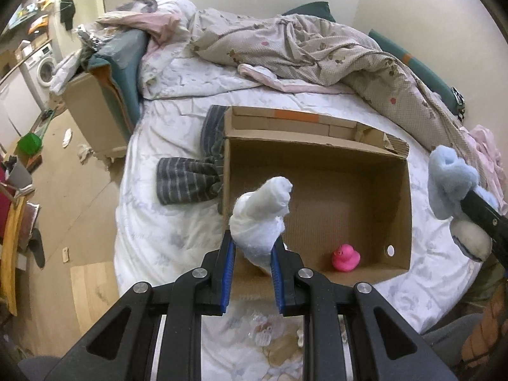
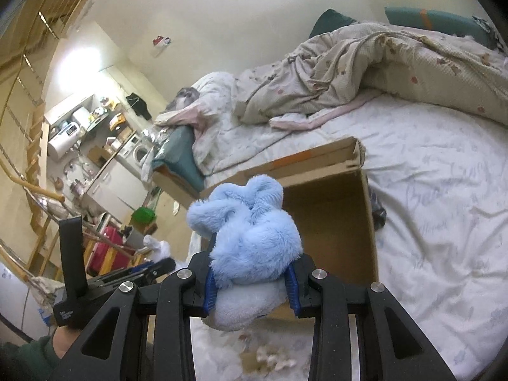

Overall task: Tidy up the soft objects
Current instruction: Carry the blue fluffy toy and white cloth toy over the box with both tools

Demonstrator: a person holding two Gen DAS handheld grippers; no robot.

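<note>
Both views are lit by soft, warm indoor light, bright enough to read colours well. In the right wrist view a strong glare patch [image 2: 79, 60] burns out on the pale wall above the kitchen corner, and that far corner looks hazy. Shadows are gentle: the inside of the cardboard box [image 1: 320, 197] is darker along its left wall, and folds in the white bedsheet [image 1: 177, 238] show faint grey creases. The fisheye lens bends the bed and walls into curves, with black vignetting at the corners. Focus is fair in the middle, softer toward the edges; the sheet [image 2: 438, 209] looks slightly smeared in the right wrist view.
</note>
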